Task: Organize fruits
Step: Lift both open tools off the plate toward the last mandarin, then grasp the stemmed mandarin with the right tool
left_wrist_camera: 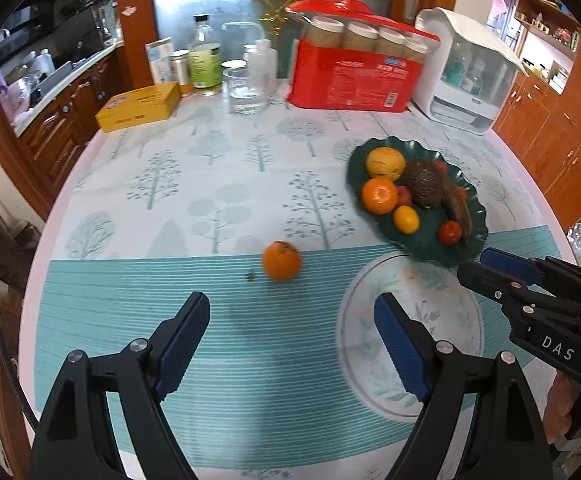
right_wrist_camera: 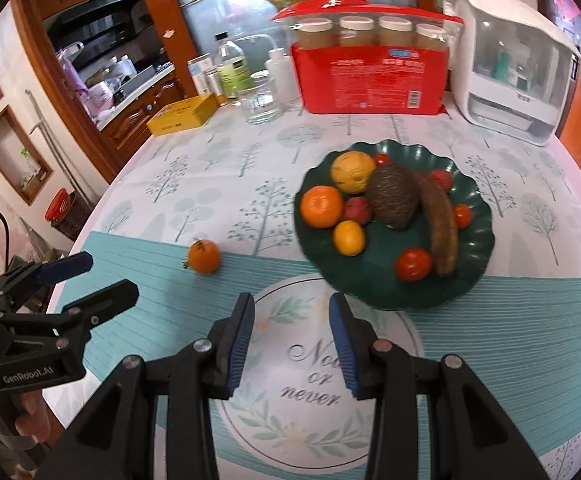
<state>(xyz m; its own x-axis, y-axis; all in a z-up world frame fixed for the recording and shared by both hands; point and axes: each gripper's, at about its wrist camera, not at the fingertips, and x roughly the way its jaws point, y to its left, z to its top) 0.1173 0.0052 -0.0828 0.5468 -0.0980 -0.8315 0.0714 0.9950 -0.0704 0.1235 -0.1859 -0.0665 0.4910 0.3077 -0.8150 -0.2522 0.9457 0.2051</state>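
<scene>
While loose, orange (left_wrist_camera: pixel 282 260) beyond left tongs (left_wrist_camera: pixel 291 338).

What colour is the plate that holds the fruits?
Dark green plate with a scalloped rim, clearest in the right wrist view.

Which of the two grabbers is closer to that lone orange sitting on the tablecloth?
Left. The left gripper is open right behind the lone orange, lined up with it. The right gripper is off to its right, by the green plate.

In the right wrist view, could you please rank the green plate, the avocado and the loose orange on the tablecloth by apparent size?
1. green plate
2. avocado
3. loose orange, though it sits at a different distance, so its true size is unsure.
</scene>
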